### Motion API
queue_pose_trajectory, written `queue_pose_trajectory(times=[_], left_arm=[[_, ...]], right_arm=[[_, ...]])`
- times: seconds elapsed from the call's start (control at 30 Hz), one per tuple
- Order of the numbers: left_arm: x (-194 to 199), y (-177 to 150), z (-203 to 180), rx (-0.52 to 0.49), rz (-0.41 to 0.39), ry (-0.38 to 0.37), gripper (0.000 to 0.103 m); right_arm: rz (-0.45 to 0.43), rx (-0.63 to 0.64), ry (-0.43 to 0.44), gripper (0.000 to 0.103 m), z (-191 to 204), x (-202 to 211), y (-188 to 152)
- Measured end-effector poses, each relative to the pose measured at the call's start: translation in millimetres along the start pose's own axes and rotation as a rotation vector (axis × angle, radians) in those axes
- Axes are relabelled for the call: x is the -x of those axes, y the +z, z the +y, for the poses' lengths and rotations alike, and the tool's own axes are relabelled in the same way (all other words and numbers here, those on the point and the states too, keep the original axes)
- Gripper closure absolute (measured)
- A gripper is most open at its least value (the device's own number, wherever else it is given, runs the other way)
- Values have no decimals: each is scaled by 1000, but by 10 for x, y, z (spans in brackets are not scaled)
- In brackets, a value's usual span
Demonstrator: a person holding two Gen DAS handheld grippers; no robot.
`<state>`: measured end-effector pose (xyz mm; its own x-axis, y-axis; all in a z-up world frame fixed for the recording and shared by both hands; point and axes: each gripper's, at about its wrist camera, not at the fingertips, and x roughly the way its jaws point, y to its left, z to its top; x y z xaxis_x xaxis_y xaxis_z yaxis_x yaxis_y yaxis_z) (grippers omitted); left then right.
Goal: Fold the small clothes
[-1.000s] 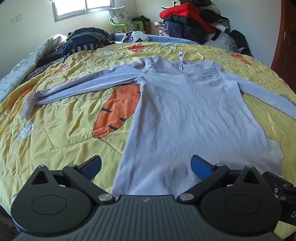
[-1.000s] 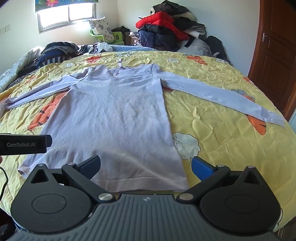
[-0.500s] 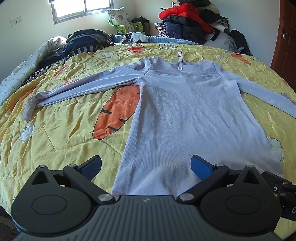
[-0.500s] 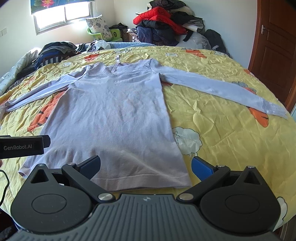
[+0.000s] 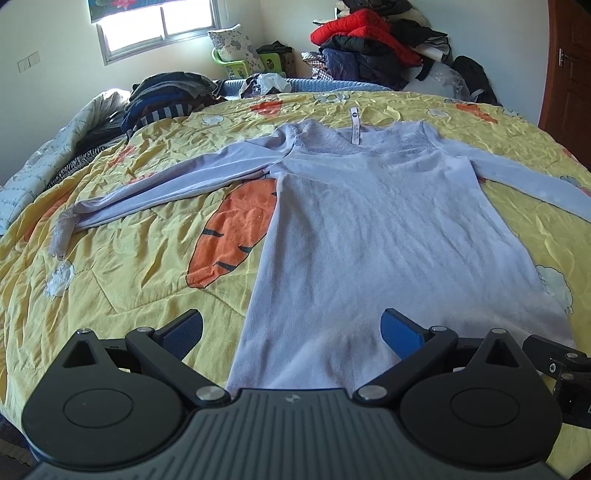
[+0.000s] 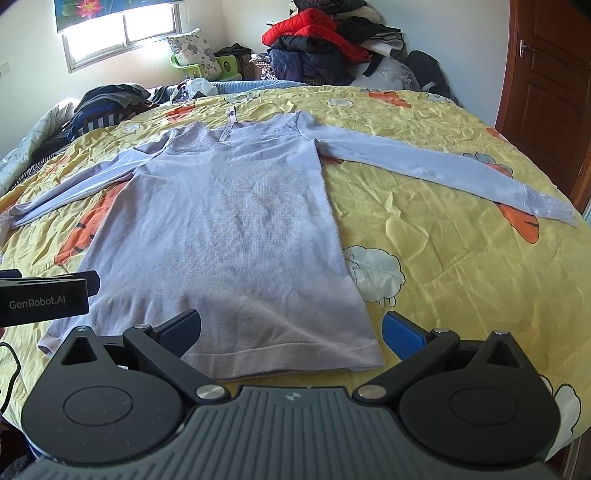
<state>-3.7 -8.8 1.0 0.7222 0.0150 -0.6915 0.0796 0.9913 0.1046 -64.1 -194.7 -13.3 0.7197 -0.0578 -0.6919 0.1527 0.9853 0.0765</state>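
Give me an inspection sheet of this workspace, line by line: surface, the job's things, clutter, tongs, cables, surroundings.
Surface: yellow quilt with carrot and sheep prints, wrinkled.
Job's things: lilac long-sleeved top lying flat, both sleeves spread out, neck label at the far end, hem nearest the tongs, no fold made.
Clutter: dark clothes heap at the far left of the bed.
Tongs: left tongs open above the hem, holding nothing; right tongs open above the hem's right corner, holding nothing.
Cables: black cable at the left edge of the right wrist view.
Surroundings: window, coat pile against the wall, wooden door at right.
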Motion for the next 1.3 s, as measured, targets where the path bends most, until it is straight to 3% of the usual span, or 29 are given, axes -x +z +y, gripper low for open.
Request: queue_pose_trajectory(times=[0.77, 1.07, 1.3], left_arm=[[-20, -35, 28, 24, -8, 27, 0], [-28, -42, 24, 24, -7, 22, 0], [-47, -28, -3, 14, -20, 19, 0]], right_arm=[[11, -10, 12, 0, 17, -31, -17], [-23, -16, 14, 0, -26, -30, -32], [-78, -8, 64, 0, -96, -16, -37]])
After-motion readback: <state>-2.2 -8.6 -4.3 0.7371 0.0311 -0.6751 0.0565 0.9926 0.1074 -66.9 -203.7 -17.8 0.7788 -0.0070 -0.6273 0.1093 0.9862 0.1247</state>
